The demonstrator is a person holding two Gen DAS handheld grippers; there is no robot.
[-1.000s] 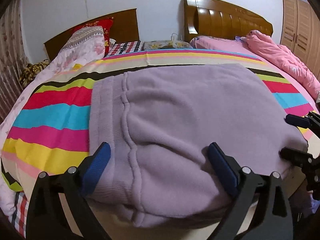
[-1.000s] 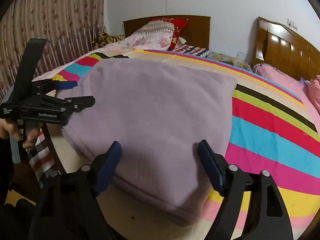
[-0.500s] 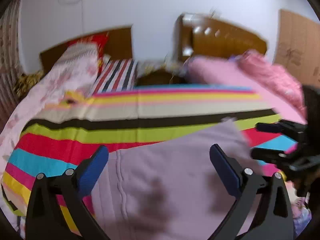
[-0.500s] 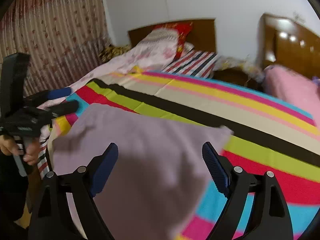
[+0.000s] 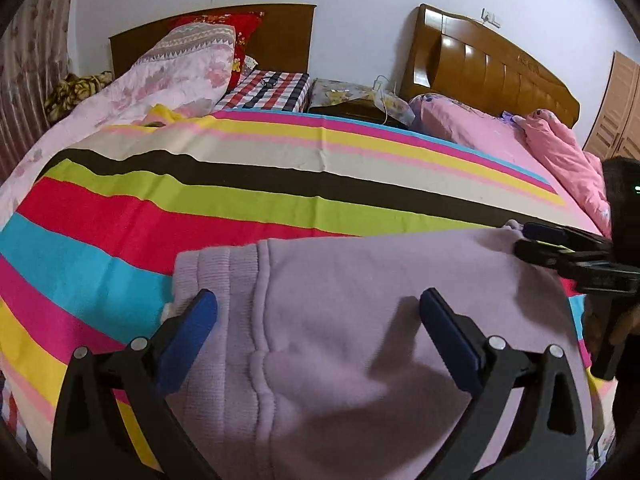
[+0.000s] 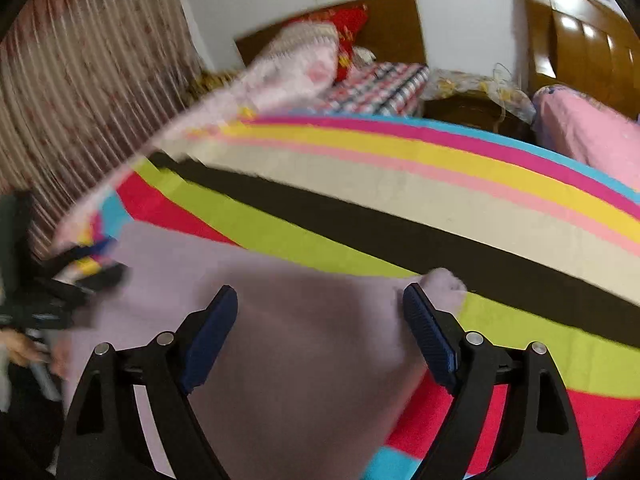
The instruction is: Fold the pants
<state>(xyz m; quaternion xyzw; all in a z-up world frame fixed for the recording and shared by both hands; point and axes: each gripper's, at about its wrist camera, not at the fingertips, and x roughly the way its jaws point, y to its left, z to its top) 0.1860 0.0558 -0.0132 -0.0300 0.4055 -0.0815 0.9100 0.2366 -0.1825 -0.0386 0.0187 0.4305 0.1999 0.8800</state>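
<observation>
Lilac fleece pants (image 5: 360, 320) lie folded on the striped bedsheet (image 5: 240, 208), ribbed waistband to the left. My left gripper (image 5: 318, 296) hovers open over the waistband end, its blue pads wide apart and off the cloth. In the right wrist view the pants (image 6: 304, 360) fill the lower middle. My right gripper (image 6: 320, 292) stands wide above their far right corner, its jaws closing slightly, with cloth below and between the pads but no pad pressing. The right gripper (image 5: 532, 240) also shows at the pants' far right corner. The left gripper (image 6: 100, 264) is a blur at left.
The striped sheet (image 6: 360, 208) stretches far beyond the pants. A pale floral quilt (image 5: 168, 68) and red pillow lie at the back left, a pink quilt (image 5: 560, 152) at the back right. Wooden headboards (image 5: 480, 68), a nightstand (image 5: 352, 100) and a curtain (image 6: 80, 80) ring the bed.
Both grippers have moved forward over the pants towards their far edge, so more striped sheet shows beyond. The right gripper now sits at the far right corner. Both stay open.
</observation>
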